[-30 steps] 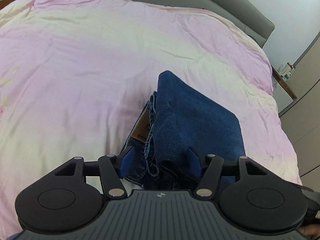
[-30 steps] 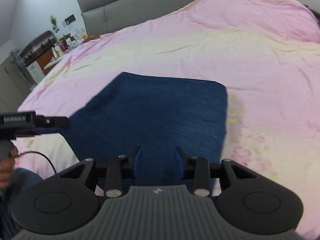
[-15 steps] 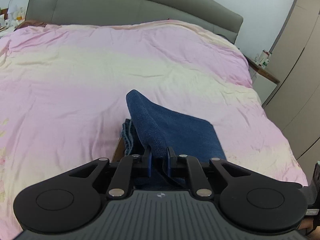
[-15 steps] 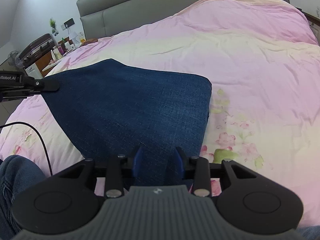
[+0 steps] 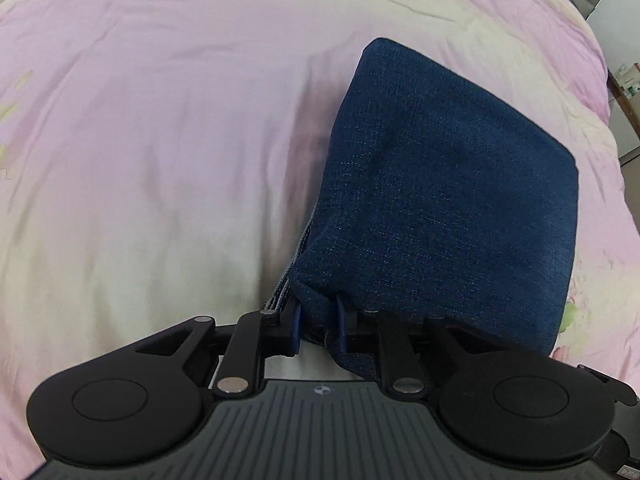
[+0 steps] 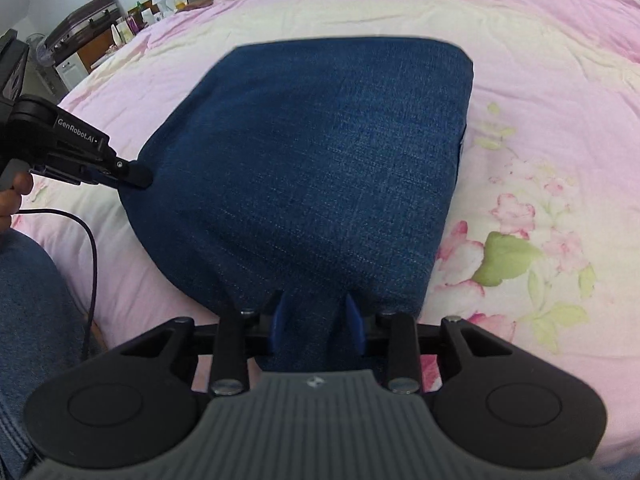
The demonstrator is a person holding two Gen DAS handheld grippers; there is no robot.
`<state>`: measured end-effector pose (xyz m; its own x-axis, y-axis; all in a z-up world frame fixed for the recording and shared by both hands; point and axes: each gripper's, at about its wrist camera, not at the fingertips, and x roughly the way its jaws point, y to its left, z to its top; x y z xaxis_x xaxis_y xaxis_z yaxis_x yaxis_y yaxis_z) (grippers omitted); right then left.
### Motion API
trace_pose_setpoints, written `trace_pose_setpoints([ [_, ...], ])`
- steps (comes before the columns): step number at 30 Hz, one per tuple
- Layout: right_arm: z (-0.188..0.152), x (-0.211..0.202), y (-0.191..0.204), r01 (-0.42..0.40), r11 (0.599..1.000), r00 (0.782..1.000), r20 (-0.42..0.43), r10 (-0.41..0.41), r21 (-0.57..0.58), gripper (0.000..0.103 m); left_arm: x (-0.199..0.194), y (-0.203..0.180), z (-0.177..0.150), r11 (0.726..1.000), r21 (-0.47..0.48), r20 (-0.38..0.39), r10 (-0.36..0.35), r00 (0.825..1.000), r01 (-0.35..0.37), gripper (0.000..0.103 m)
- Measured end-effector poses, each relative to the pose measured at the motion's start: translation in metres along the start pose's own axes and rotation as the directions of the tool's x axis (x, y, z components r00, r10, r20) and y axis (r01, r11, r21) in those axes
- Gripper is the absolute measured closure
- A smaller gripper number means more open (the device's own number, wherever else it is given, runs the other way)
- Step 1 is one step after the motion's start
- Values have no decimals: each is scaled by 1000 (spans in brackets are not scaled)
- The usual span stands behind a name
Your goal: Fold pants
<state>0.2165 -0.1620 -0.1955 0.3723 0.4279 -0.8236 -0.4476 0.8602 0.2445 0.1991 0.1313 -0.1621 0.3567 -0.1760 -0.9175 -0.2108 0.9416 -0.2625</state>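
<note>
**Both grippers pinch the near edge of the folded jeans on the bed**

Where the blue pads of the left gripper (image 5: 318,326) meet, a bunched corner of dark denim sits squeezed between them; its jaws have just been closing and then eased a little wider, and the cloth is still caught in the narrow gap. Stacked layer edges of the pants (image 5: 444,200) show just left of that pinch. The right gripper (image 6: 316,322) has its jaws set somewhat wider, and a thick fold of the same cloth fills the space between the pads, which press on it from both sides.

From the right wrist view, the pants (image 6: 320,152) spread away from the jaws as a broad folded panel, its far edge lying flat on the pink and cream bedspread (image 6: 540,60). The left gripper grips the panel's left corner there, with a person's hand (image 6: 12,196) on its handle and a black cable (image 6: 90,256) hanging below. Pink flowers and green leaves are printed on the bedspread just right of the pants. A nightstand (image 6: 86,40) with small items stands beyond the bed's far left corner.
</note>
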Motion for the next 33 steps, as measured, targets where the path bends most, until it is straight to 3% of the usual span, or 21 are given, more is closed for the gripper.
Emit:
trace_pose_setpoints([
  [5,0,1,-3,-5,1000,1000,-3,5,7,72,-11,-8,-2,999,30,22,41,999,-42,71],
  [7,0,-6,-1,-3,1000,1000,6,3,2,72,-26,-11,-6,994,61,59,89,994,-93,60],
  [8,-1,-10,0,-4,1000,1000,10,4,2,72,-34,-15,-11,988,86,88,119,989,-126,59],
  [10,-3,-23,-1,-8,1000,1000,23,7,6,72,-51,-24,-17,978,118,150,153,977,-172,66],
  [14,1,-50,-3,18,1000,994,104,-18,2,72,-83,-43,-13,976,181,281,67,957,-122,72],
  [18,28,-63,-10,54,998,980,191,-51,-15,72,-79,-67,8,957,259,347,31,937,-128,76],
  [21,54,-56,-20,90,996,972,217,-85,-15,73,-58,-75,26,949,295,366,-8,931,-108,84],
  [26,92,-24,-38,117,993,970,211,-117,16,75,-17,-77,51,940,306,340,40,939,-151,89],
  [33,122,38,-70,155,988,980,124,-154,0,76,18,-78,61,914,353,292,98,952,-202,91],
])
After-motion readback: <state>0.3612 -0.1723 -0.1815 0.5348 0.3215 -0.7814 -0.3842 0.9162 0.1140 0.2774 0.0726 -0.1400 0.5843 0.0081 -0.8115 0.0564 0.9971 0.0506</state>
